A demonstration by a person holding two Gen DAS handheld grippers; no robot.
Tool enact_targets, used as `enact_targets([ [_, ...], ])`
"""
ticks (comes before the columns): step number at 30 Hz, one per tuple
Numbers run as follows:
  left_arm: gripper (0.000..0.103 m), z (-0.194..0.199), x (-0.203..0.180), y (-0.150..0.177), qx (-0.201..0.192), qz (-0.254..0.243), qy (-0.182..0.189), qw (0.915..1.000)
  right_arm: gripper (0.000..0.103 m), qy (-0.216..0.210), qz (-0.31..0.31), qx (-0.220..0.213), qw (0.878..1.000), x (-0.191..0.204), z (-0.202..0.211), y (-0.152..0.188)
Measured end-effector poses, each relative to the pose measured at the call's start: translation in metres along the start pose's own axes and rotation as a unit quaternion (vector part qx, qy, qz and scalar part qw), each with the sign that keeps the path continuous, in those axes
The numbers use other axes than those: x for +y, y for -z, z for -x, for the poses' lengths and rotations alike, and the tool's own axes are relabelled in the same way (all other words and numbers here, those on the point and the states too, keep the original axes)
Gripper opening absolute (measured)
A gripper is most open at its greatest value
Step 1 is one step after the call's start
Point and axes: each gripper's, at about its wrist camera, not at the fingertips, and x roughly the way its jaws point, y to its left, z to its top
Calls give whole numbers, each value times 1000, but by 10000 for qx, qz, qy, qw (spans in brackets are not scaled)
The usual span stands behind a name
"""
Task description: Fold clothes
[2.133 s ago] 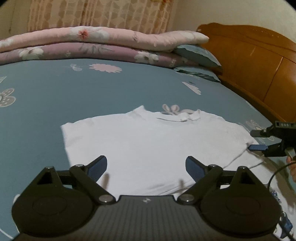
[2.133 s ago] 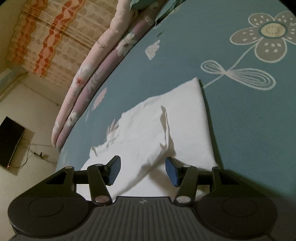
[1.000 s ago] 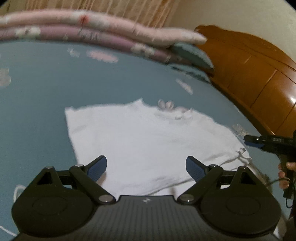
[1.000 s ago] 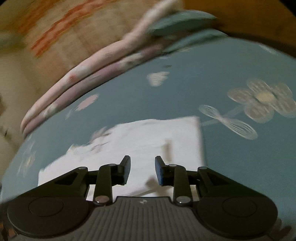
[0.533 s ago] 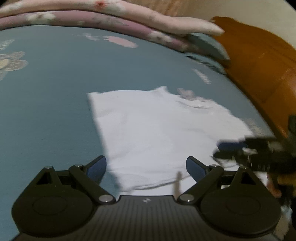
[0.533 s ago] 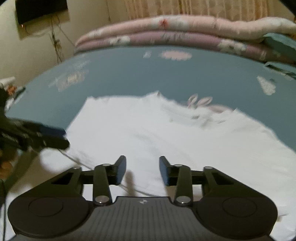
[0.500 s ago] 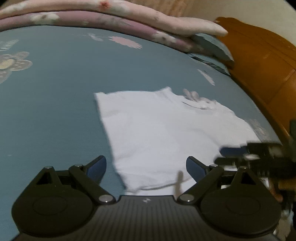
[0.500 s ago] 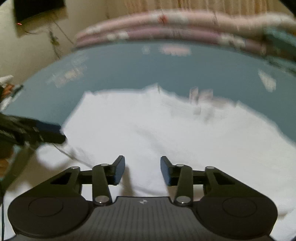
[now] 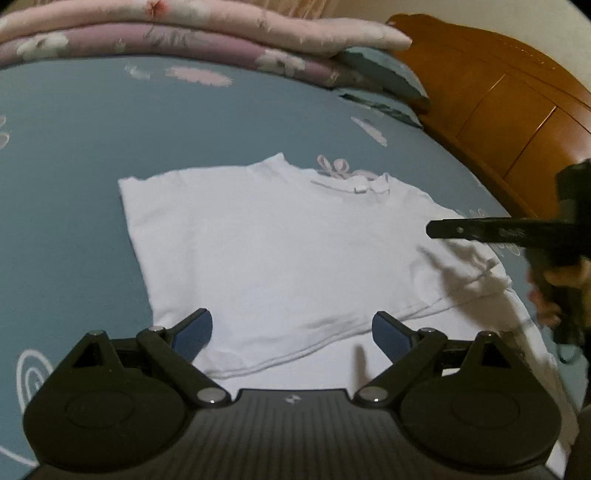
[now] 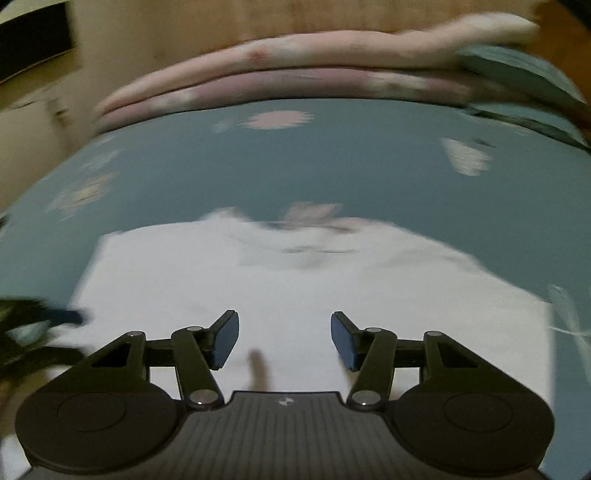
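A white T-shirt (image 9: 280,251) is lying flat on a blue flowered bedsheet (image 9: 74,166), filling the middle of the left wrist view, its neckline toward the upper right of centre and its hem running along the lower centre. The left gripper (image 9: 291,330) is hovering over the hem at the bottom of the frame, its 2 blue-padded jaws standing wide apart with nothing between them but the cloth below. The right gripper (image 10: 284,339) is sitting at the bottom centre of its own blurred view, above the shirt's lower part; its jaws have just been opening and are now parted, gripping nothing. In the left wrist view it is reaching in from the right edge, above the shirt's right side. Folded pink quilts (image 9: 184,33) are stacked along the top, a wooden headboard (image 9: 517,92) at the upper right.
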Motion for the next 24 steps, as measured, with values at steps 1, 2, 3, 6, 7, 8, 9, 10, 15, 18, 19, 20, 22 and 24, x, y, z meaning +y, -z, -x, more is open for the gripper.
enact_targets([
  [1, 94, 2, 2, 0, 22, 1, 24, 10000, 60, 118, -163, 74, 9998, -14, -7, -1],
  [2, 94, 3, 3, 0, 32, 11, 40, 10000, 60, 155, -295, 126, 9994, -27, -14, 0],
  [3, 93, 4, 3, 0, 24, 33, 46, 10000, 60, 95, -321, 38, 9994, -36, -18, 1],
  [6, 94, 7, 5, 1, -1, 98, 65, 9999, 57, 273, -430, -76, 9987, -49, -19, -5],
  [7, 94, 8, 6, 1, -9, 120, 71, 9999, 58, 318, -500, -63, 9982, -49, -17, -7],
  [8, 94, 9, 5, 1, -29, 141, 75, 9999, 58, 362, -570, -51, 9977, -49, -14, -9],
  [9, 94, 11, 4, 0, -66, 163, 76, 9998, 60, 400, -565, -43, 9976, -45, -9, -9],
  [10, 94, 13, 3, -1, -109, 171, 94, 9997, 62, 353, -485, -42, 9982, -40, -1, -7],
  [15, 94, 10, 2, -1, -54, 104, 106, 9999, 63, 38, -46, 87, 9999, -17, 25, 18],
  [18, 94, 6, 3, 0, 38, 78, -27, 10000, 63, 275, 232, 264, 9990, -14, 25, 43],
  [19, 94, 6, 3, 0, 41, 71, -52, 10000, 63, 259, 348, 182, 9989, -13, 30, 50],
  [20, 94, 7, 3, 0, 35, 58, -72, 10000, 63, 282, 424, 185, 9985, -10, 35, 52],
  [22, 94, 11, 2, -1, -5, 27, -88, 10000, 63, 415, 595, 262, 9970, -1, 44, 51],
  [24, 94, 13, 3, -2, -45, 75, -73, 9999, 65, 558, 857, 150, 9946, 9, 48, 47],
])
